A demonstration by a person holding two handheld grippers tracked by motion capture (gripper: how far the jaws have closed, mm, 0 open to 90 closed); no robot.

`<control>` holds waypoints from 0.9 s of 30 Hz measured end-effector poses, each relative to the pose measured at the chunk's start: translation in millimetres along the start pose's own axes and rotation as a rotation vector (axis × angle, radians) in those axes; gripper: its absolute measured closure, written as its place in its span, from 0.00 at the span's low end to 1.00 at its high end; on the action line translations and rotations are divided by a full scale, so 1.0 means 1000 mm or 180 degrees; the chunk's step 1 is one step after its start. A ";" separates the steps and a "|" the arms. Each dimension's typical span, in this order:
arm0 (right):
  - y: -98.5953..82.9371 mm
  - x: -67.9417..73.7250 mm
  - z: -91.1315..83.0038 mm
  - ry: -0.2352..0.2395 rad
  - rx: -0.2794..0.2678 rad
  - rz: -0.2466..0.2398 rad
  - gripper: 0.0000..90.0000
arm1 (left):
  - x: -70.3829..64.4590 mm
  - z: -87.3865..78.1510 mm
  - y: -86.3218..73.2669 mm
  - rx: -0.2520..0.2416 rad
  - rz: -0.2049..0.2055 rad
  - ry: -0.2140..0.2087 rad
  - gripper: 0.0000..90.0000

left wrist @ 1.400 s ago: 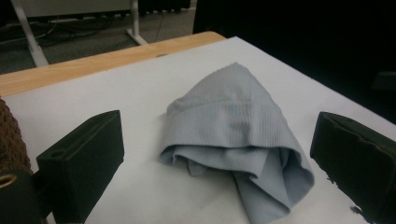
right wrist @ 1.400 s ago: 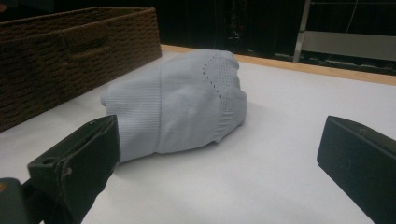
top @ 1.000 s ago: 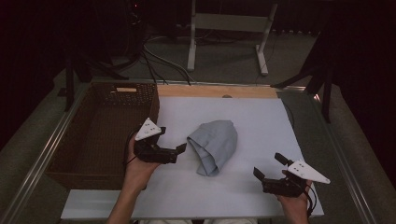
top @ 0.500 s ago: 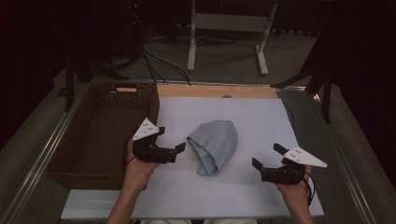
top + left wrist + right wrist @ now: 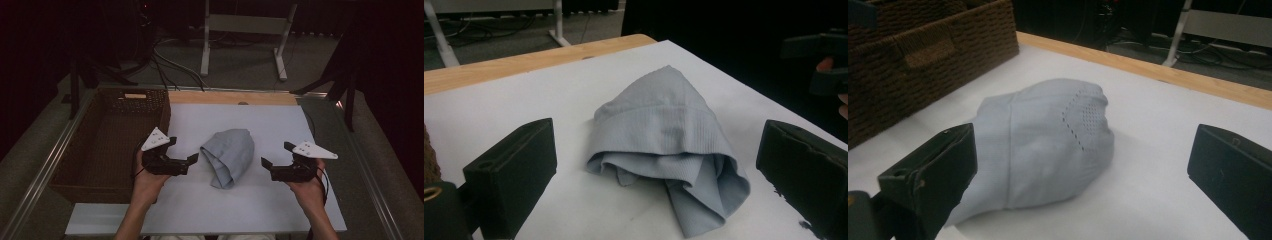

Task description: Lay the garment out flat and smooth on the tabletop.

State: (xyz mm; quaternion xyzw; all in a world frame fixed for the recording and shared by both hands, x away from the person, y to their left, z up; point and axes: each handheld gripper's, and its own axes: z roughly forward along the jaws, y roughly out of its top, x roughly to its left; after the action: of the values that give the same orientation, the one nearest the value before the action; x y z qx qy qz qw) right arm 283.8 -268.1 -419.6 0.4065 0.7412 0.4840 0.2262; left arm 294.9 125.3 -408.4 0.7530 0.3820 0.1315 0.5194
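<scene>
Cloth (image 5: 228, 156) is lying bunched in the middle of the white mat (image 5: 280, 125), pale blue-grey, between the 2 grippers and touching neither. Left gripper (image 5: 192, 159) is hovering just beside its left edge, jaws standing wide apart and gripping nothing. Right gripper (image 5: 264, 163) is sitting near the cloth's right side, jaws likewise spread wide, nothing between them. Wicker basket (image 5: 107, 145) is sitting at the mat's left edge, just behind the left hand (image 5: 145, 177).

Cloth is looking soft, light and limp: ribbed knit with a perforated patch, folded over itself in loose layers. Probably going to sag and unfold when lifted, not slippery, not fragile. Best hold is looking like the thick folded hem facing the left gripper, or a raised ridge on top; pinching 1 thin layer is risking it trailing open.
</scene>
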 end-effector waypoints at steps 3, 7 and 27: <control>0.004 -0.001 0.005 0.0015 0.0003 0.0009 0.00 | 0.000 0.000 0.000 -0.0003 -0.0004 -0.0003 0.05; 0.007 0.000 0.013 0.0022 0.0026 -0.0009 0.00 | 0.000 0.001 0.000 0.0007 0.0000 0.0002 0.05; 0.026 0.014 0.052 0.0130 0.0123 -0.0071 0.00 | -0.001 0.000 -0.002 -0.0005 0.0012 -0.0013 0.05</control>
State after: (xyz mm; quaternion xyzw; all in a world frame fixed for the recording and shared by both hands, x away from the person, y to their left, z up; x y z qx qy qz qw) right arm 323.4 -223.5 -417.9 0.3926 0.7593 0.4752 0.2085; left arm 292.9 124.9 -410.0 0.7535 0.3794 0.1313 0.5206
